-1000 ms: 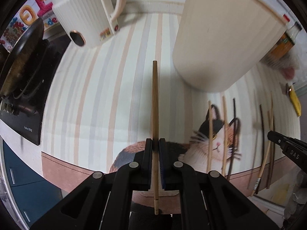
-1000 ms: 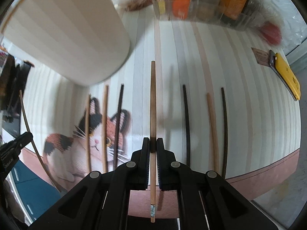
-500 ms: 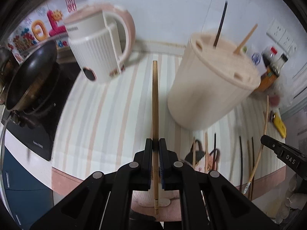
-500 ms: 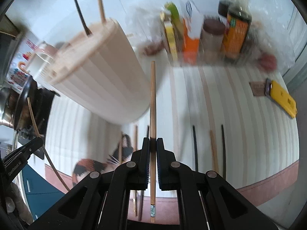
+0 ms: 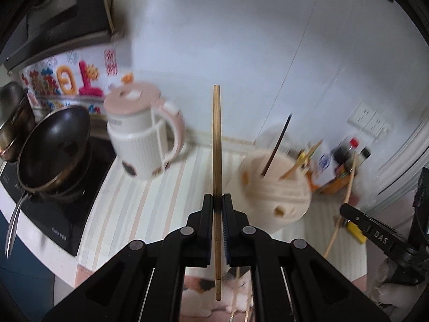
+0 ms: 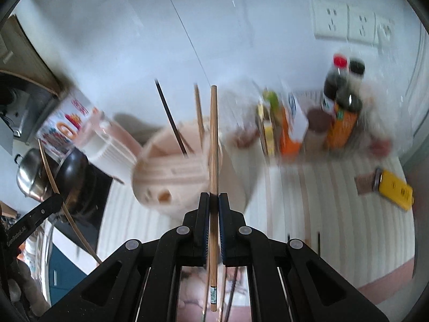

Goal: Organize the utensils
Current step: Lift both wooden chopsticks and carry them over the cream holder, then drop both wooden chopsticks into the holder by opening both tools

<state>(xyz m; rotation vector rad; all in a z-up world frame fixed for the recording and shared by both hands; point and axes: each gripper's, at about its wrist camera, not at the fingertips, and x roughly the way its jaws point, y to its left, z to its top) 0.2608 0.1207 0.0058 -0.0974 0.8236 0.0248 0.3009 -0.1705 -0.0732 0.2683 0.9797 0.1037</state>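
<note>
My left gripper is shut on a light wooden chopstick that points up and away between its jaws. My right gripper is shut on a second wooden chopstick. Both hang high above the striped mat. The cream utensil holder stands below and right of the left gripper; a black chopstick and a wooden one stick out of its lid. In the right wrist view the holder is just left of my chopstick. The right gripper with its chopstick shows at the left view's right edge.
A pink and white kettle and a black pan on a hob stand to the left. Sauce bottles and cartons line the back wall. A yellow tool lies at the right. Loose chopsticks lie on the mat.
Both grippers have risen well above the mat with their chopsticks still clamped. The holder, once close and seen from the side, now lies lower, its lid in view.
</note>
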